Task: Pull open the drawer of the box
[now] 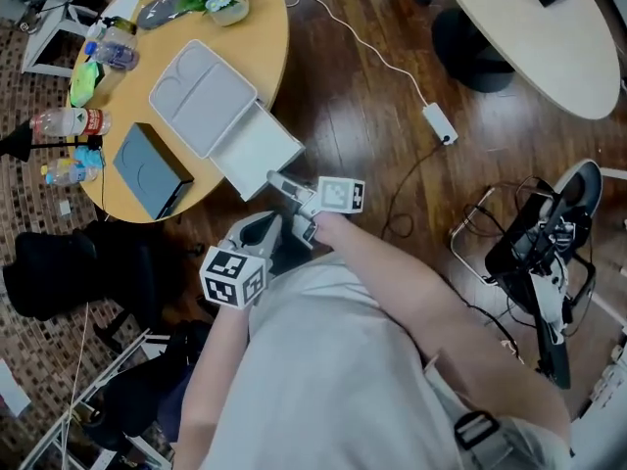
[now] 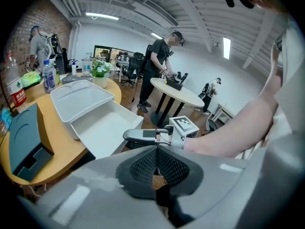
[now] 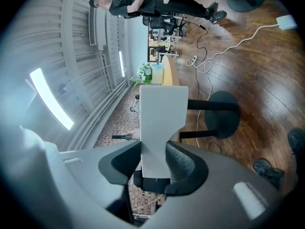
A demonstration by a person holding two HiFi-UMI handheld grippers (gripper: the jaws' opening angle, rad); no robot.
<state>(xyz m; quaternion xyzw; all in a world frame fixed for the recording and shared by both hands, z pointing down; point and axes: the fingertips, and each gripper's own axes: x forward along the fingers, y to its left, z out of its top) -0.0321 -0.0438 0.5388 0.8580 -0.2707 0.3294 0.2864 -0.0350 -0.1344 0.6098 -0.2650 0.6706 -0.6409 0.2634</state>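
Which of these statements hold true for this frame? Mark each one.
1. The drawer is pulled out of the white box. True.
2. The right tool is open and clear of the drawer. False: its jaws are clamped on the drawer's front panel.
3. The left tool holds a bottle. False: its jaws are together with nothing between them.
4. A dark box lies on the table beside the white box. True.

Drawer [image 1: 257, 148] out past table [image 1: 263, 39] edge, before box [image 1: 201, 96]
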